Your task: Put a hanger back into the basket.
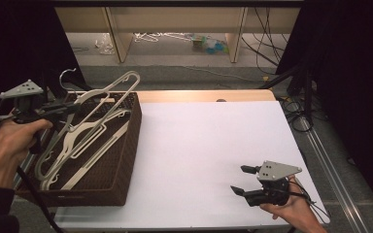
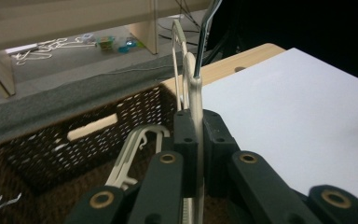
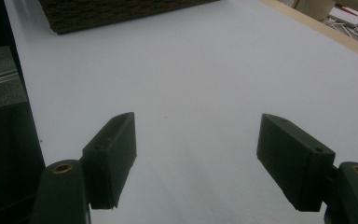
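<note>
White tabletop [image 1: 209, 145]: left gripper [image 1: 70, 109] clamps an upright hanger [image 1: 104, 92] over the basket [image 1: 126, 145], hook up; right gripper [image 1: 243, 180] gapes.

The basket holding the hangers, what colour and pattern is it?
The basket is dark brown with an open woven weave, clearest in the left gripper view.

Your left gripper [image 2: 196, 140] hid the middle of the hanger [image 2: 196, 98]; the basket [image 1: 126, 145] went past the bottom-left edge.

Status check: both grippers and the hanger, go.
Left gripper shut on hanger, raised over basket. Right gripper open, empty, low over white mat. Nothing in the way.
</note>
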